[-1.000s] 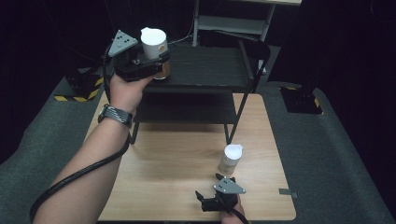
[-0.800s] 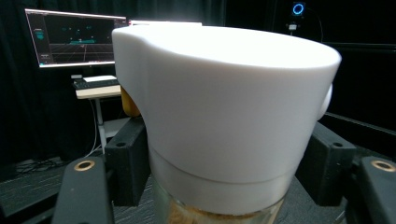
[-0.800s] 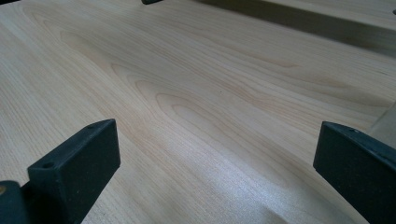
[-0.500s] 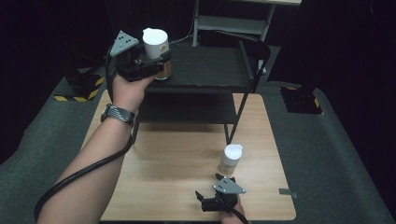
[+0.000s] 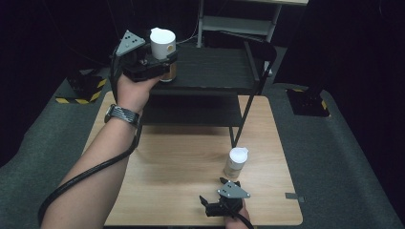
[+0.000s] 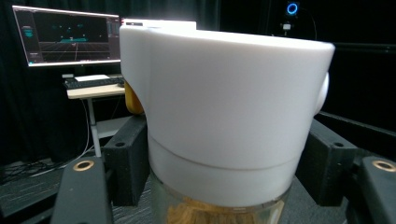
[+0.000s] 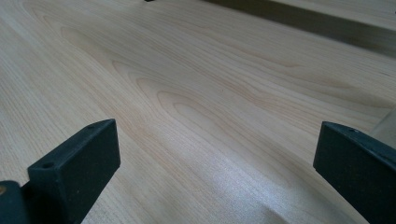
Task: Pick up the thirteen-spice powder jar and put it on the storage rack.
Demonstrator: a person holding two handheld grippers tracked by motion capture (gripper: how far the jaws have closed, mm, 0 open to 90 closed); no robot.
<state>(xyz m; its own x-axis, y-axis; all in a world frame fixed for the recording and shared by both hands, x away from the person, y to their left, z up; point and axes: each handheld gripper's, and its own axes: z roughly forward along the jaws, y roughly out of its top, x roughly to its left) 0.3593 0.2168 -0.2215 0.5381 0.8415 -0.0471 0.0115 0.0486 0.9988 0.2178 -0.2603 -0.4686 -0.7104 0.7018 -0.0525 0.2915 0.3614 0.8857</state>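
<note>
A jar [image 5: 162, 43] with a tall white lid and amber contents sits between the jaws of my left gripper [image 5: 167, 67], which is shut on it. It is held at the front left of the black shelf's top level [image 5: 215, 67]; I cannot tell whether it rests on it. In the left gripper view the jar [image 6: 224, 107] is very close, with a black jaw pressed against each side. A second white-lidded jar [image 5: 236, 162] stands upright on the wooden table [image 5: 181, 157]. My right gripper [image 5: 214, 194] lies just in front of that jar, open, with bare wood [image 7: 201, 116] between its jaws.
The black two-level shelf stands across the table's far half, with its lower level [image 5: 191, 109] beneath and a slanted leg [image 5: 243, 109] coming down near the second jar. A desk with a monitor [image 6: 70, 37] stands behind. Dark mats surround the table.
My left hand has edged the held jar slightly to the right over the shelf. The right gripper and the second jar have stayed still.
</note>
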